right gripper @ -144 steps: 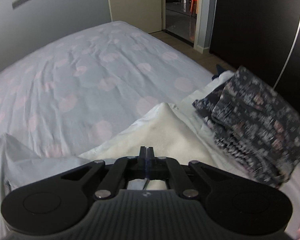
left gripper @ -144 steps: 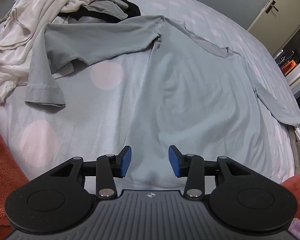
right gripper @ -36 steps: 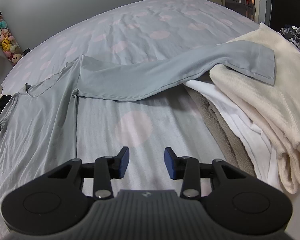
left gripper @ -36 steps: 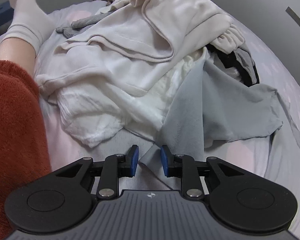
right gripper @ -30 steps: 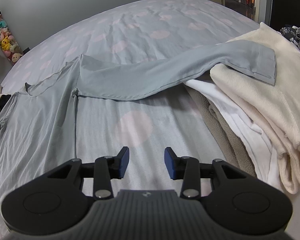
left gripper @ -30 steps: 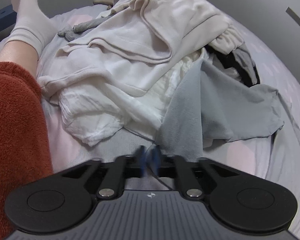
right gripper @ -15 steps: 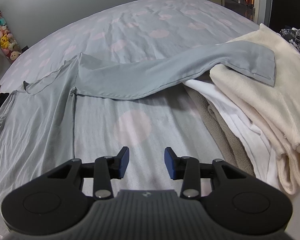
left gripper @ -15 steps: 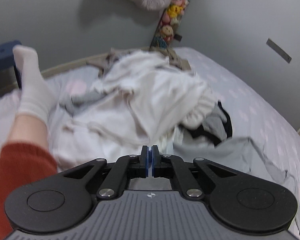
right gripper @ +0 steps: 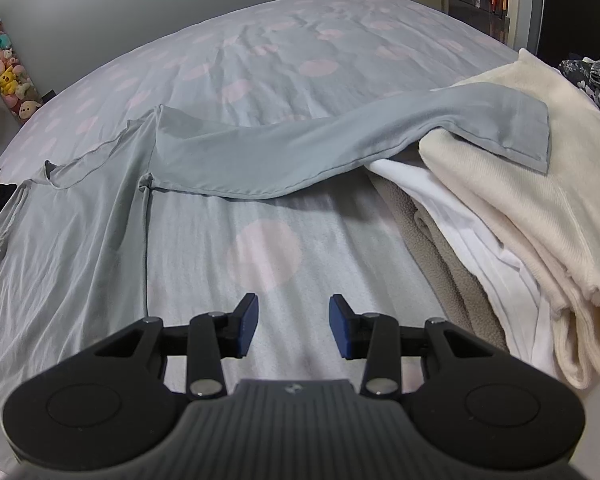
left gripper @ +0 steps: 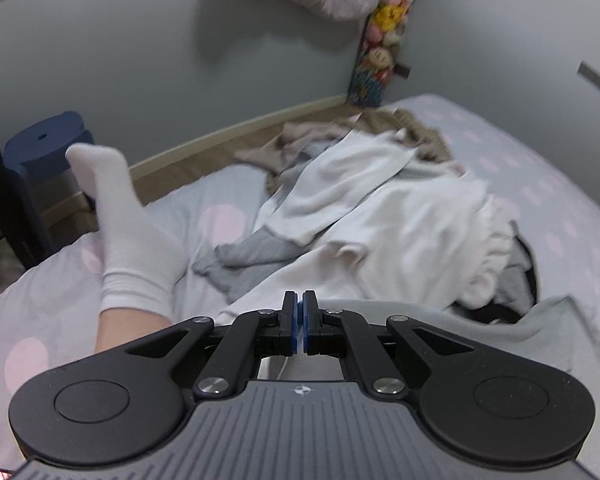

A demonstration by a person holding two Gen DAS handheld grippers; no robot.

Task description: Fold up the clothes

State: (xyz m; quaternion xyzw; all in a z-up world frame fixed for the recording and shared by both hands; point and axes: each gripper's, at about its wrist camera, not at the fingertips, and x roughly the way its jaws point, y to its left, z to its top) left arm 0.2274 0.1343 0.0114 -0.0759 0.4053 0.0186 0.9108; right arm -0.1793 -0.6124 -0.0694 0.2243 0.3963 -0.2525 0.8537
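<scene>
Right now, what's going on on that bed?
A person is folding a grey long-sleeve shirt spread on the spotted bed. The left tongs are shut; grey cloth shows just beyond them, though whether it is pinched there is hidden, with a pile of unfolded clothes ahead. The right tongs hang open and empty over bare sheet. The shirt's other sleeve lies draped over a stack of folded clothes.

A shirt lay on the bed — its sleeve reached right onto a folded stack.
</scene>
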